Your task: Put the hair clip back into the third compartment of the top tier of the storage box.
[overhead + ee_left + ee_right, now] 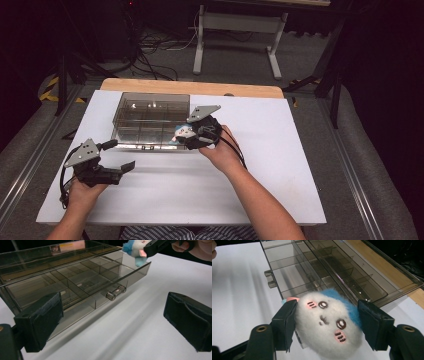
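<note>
plush toy (329,322): I see fluffy white-and-blue cloth
organiser box (145,122): glossy smoky clear plastic
table (280,165): smooth matt white, far edge wood

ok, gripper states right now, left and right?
Left gripper: open, nothing between its fingers.
Right gripper: closed on the plush toy, above the clear organizer box.

This looks like a lab: a white table (300,150) in the middle, tangled cables (150,55) on the grey floor at the top, dark all around.
</note>
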A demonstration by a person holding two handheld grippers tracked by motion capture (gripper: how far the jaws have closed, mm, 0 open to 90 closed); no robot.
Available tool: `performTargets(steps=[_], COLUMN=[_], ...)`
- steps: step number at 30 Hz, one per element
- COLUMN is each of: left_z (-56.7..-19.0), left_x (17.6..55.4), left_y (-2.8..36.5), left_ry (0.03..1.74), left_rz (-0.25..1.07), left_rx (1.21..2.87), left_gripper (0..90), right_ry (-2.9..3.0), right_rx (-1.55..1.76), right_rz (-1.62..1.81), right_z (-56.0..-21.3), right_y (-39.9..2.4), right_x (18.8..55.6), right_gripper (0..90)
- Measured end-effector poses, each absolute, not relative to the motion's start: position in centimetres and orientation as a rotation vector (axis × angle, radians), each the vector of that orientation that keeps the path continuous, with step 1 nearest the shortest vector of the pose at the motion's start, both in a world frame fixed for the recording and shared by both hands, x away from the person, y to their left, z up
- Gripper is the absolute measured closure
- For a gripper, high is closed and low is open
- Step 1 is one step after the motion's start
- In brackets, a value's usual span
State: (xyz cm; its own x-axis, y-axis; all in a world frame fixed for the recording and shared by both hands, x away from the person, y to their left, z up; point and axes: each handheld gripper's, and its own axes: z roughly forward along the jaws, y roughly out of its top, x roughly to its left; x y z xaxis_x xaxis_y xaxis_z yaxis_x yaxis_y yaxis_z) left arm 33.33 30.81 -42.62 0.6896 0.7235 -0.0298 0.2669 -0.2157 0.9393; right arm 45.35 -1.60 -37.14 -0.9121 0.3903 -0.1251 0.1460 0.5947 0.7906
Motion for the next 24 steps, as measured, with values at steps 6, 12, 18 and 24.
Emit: performTargets(steps=[6, 12, 18, 24], left_z=[-42.6, -42.6, -42.5, -42.5], left_x=[33.3, 33.3, 33.3, 33.3], left_y=[30.9, 31.0, 31.0, 30.9], left_ry=[0.787, 0.785, 0.783, 0.781], left_rz=[0.509, 0.512, 0.508, 0.505], left_rx=[1.78, 1.776, 1.776, 1.777], left_gripper=[3.9, 3.9, 3.9, 3.9], right_ry=[2.543, 2.546, 2.554, 2.561], right_rx=[0.429, 0.414, 0.402, 0.389], right_rz=[1.21, 1.197, 1.183, 1.182], right_z=[-37.0, -37.0, -37.3, -37.5], right_y=[-0.9, -0.1, 0.6, 1.1], right_x=[45.7, 45.9, 46.0, 46.1], right_gripper=[34.5, 34.5, 34.3, 34.3])
